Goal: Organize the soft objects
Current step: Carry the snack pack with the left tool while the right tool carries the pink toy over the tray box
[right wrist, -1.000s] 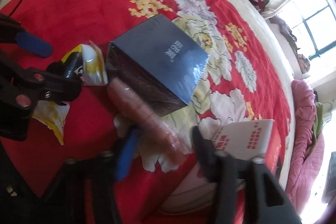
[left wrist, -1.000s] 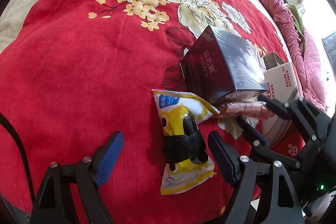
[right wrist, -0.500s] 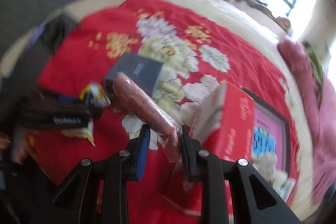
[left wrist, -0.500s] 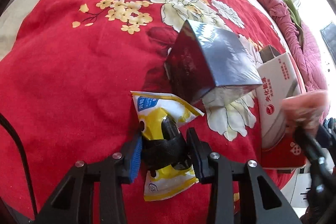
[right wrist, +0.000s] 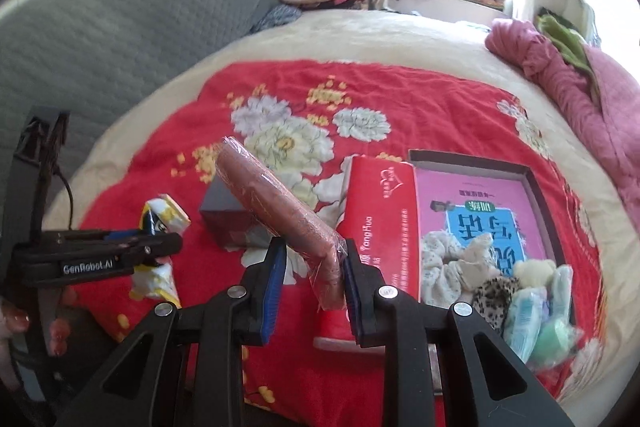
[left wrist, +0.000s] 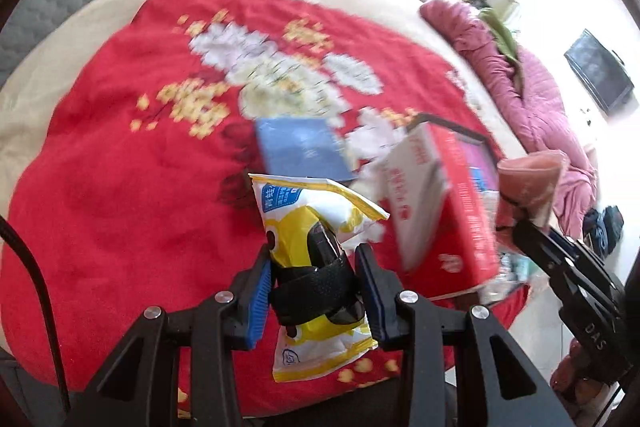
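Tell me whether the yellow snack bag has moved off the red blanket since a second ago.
Yes. The yellow snack bag, clamped in the left gripper, now hangs lifted above the red blanket.

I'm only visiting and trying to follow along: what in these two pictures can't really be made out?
- Left wrist view: dark blue box and red flowered blanket are motion-blurred; the box's print is unreadable.
- Left wrist view: yellow-and-white snack packet is partly hidden by its black band and the jaws.
- Right wrist view: open red cardboard box has its near corner hidden by the jaws.
- Right wrist view: pink plastic-wrapped sausage shows no readable label.
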Tool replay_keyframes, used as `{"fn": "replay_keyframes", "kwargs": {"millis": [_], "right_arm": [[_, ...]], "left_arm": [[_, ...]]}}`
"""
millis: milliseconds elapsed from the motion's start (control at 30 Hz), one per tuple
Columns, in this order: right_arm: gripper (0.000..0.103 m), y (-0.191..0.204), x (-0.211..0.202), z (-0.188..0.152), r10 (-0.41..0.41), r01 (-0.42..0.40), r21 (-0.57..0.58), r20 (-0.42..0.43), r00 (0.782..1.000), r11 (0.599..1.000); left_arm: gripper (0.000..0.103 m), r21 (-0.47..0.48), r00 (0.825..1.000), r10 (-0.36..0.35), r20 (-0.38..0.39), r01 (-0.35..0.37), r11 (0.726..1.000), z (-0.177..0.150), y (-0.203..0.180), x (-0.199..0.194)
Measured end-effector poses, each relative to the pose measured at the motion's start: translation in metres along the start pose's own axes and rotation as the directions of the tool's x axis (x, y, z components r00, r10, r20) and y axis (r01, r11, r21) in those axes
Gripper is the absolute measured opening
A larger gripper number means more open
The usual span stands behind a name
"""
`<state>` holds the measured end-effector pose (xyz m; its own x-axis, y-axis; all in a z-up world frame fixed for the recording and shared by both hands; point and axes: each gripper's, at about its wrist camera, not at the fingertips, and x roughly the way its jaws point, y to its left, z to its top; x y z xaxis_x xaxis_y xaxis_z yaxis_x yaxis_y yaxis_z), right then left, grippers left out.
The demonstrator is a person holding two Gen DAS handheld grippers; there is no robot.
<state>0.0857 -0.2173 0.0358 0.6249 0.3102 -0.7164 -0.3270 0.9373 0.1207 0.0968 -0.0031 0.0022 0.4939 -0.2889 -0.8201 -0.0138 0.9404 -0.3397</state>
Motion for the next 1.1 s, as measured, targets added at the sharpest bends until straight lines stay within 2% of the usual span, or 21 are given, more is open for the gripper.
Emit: {"fn": "replay_keyframes", "kwargs": {"millis": [200,500,567,767,1100], "right_arm": [[0.028,-0.029,-0.038,-0.006,-0.025,0.02,0.088,0.053,0.998,0.996],[0.028,-0.089,-0.087,-0.02,-0.139,0.112,0.216,0.114,0.984,0.97],[0.028,-0.106,-0.098,-0.025,-0.179,0.144,0.256,0.121,0.976,0.956],[0.028,-0.147,-0.119,-0.044,-0.231,0.169,0.369,0.133,0.964,0.914],[0.028,-0.18,-0.118,-0.061,-0.235,0.155,0.46,0.122,0.964,0.874]], "left_arm": [[0.04,0.078,0.998,-0.042,0.04,0.039,0.996,0.007,-0.048,-0.022],[0.04,0.218,0.995,-0.077,0.066,0.061,0.974,0.016,-0.125,-0.026],[0.04,0.247,0.994,-0.086,0.061,0.069,0.966,0.016,-0.142,-0.023],[0.04,0.333,0.995,-0.098,0.036,0.08,0.939,0.01,-0.187,-0.005],[0.04,0.414,0.998,-0.057,-0.021,0.061,0.908,-0.006,-0.229,0.043]]}}
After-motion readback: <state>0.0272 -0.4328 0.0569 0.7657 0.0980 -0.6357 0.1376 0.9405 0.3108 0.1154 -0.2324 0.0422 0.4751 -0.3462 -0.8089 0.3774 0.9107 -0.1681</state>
